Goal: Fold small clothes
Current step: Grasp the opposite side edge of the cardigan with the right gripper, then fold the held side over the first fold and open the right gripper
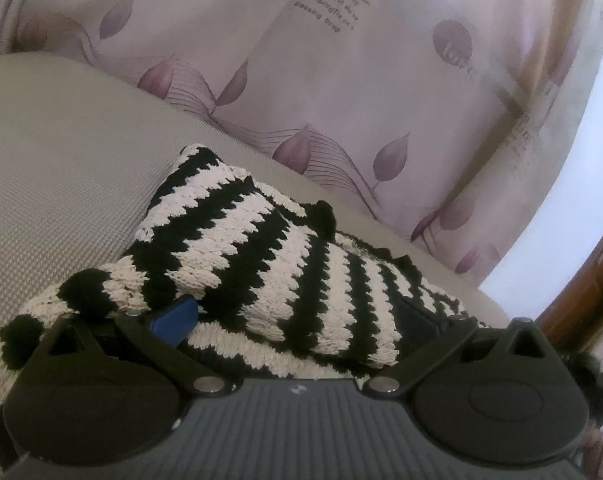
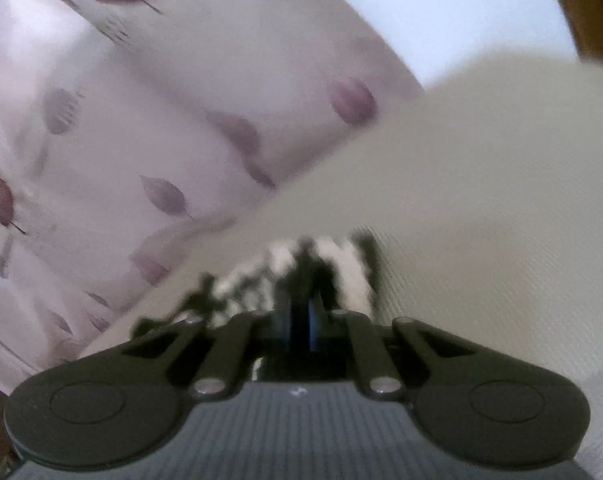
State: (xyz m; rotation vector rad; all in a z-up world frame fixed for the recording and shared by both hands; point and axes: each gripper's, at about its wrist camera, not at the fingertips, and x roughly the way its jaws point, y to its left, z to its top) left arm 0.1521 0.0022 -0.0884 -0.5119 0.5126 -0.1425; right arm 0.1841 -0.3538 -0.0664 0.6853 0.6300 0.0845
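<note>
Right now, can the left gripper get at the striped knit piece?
Probably yes: the left gripper stands open with the striped knit piece lying between its fingers on the grey cushion, nothing in between.

A beige woven cushion fills the foreground; behind it hangs a pale curtain printed with purple leaves, daylight glowing beside it.

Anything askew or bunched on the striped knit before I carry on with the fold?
Yes. The striped knit is rumpled: a folded flap lies skewed over the layer beneath, edges not lined up. The left gripper stands open around it; the right gripper is shut on an edge. That view is blurred. No damage shows.
</note>
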